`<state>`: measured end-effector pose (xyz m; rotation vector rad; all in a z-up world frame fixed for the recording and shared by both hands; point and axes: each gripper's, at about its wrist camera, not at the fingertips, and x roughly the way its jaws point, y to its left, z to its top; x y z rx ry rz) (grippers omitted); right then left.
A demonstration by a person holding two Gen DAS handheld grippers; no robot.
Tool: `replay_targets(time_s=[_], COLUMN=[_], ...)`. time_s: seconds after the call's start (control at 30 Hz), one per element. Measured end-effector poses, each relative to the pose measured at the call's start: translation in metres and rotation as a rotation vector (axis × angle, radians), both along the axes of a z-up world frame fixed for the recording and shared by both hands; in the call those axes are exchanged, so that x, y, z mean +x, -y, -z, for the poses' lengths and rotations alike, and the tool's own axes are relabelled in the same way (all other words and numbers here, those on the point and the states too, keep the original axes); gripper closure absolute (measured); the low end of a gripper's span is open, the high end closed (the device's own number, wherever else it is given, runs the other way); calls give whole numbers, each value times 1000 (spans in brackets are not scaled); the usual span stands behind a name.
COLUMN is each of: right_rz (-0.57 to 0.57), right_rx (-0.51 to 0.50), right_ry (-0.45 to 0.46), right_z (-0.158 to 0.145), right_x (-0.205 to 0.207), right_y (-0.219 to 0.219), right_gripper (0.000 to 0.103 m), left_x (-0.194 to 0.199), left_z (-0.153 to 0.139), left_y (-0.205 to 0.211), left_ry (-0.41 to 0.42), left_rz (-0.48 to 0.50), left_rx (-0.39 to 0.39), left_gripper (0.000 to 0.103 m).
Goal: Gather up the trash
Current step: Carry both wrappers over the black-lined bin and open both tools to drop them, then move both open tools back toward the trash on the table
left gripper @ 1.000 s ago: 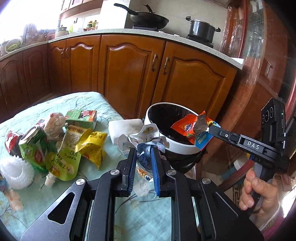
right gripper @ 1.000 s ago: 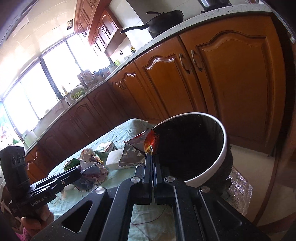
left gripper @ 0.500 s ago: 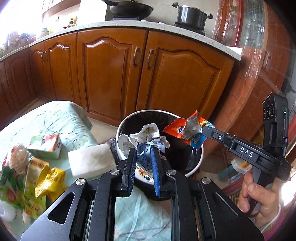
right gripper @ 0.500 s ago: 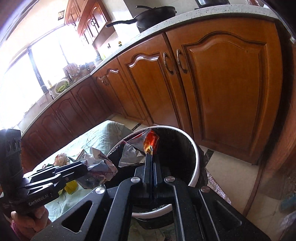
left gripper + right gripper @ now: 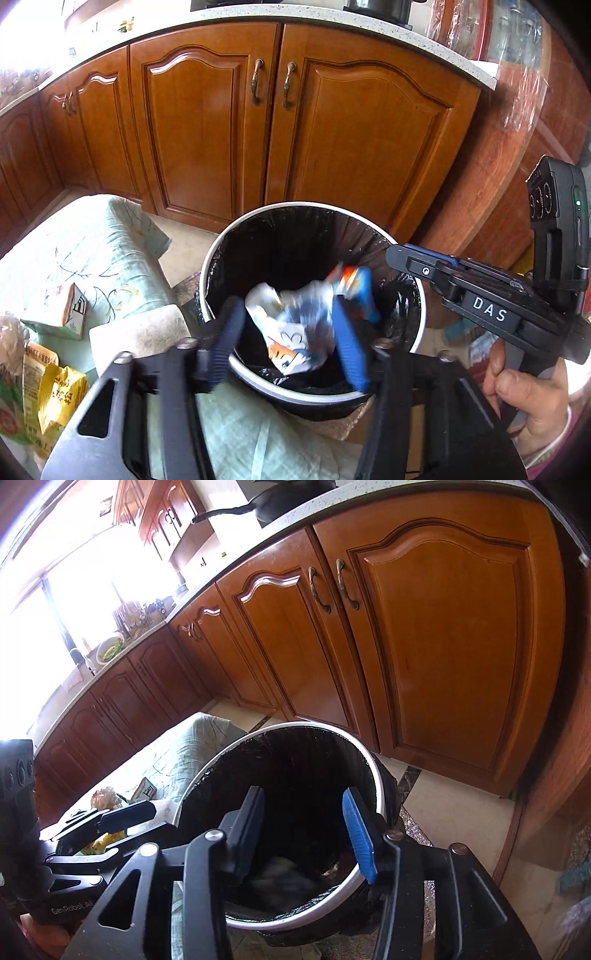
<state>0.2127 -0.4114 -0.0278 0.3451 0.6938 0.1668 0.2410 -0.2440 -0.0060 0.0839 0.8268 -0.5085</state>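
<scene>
Hovering over the black-lined bin (image 5: 221,258), your left gripper (image 5: 286,332) has just opened its jaws; the crumpled white wrapper (image 5: 295,325) sits blurred between them, no longer pinched. Your right gripper (image 5: 306,830) has also just opened, jaws apart and empty; its orange-and-blue wrapper (image 5: 354,284) is inside the bin. More packets (image 5: 51,387) lie left of the jaws on the worktop (image 5: 92,251).

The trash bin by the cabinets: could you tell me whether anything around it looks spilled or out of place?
Nothing has spilled by the trash bin. Crumpled wrappers are dropping inside it. The leftover litter, a yellow packet and small carton, lies on the cloth-covered table.
</scene>
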Motion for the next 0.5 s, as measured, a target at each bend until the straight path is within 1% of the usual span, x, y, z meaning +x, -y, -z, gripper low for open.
replay_targets(time_s=[0.03, 0.07, 0.1, 0.13, 0.17, 0.27, 0.33, 0.5], right_rz=[0, 0, 1, 2, 4, 6, -1, -41], right_rx=[13, 24, 34, 41, 46, 59, 73, 117], right_ry=[5, 12, 23, 35, 49, 79, 94, 96], right_z=[0, 0, -1, -2, -4, -7, -8, -4], right_x=[-1, -4, -9, -12, -18, -30, -40, -57], right_y=[1, 1, 0, -2, -4, -14, -23, -47], right_gripper=[46, 36, 31, 21, 16, 12, 12, 11], left_x=[-1, -1, -2, -3, -6, -18, -29, -59], left_z=[0, 0, -1, -1, -2, -4, -6, -8], left_y=[-1, -3, -6, -10, -15, -30, -41, -75], left_ry=[1, -1, -4, -8, -12, -5, 8, 43], left_rz=[-3, -5, -10, -16, -22, -48, -67, -124], left_rx=[-4, -8, -13, -19, -28, -59, -73, -97], left_gripper=[42, 42, 42, 41, 40, 36, 32, 29])
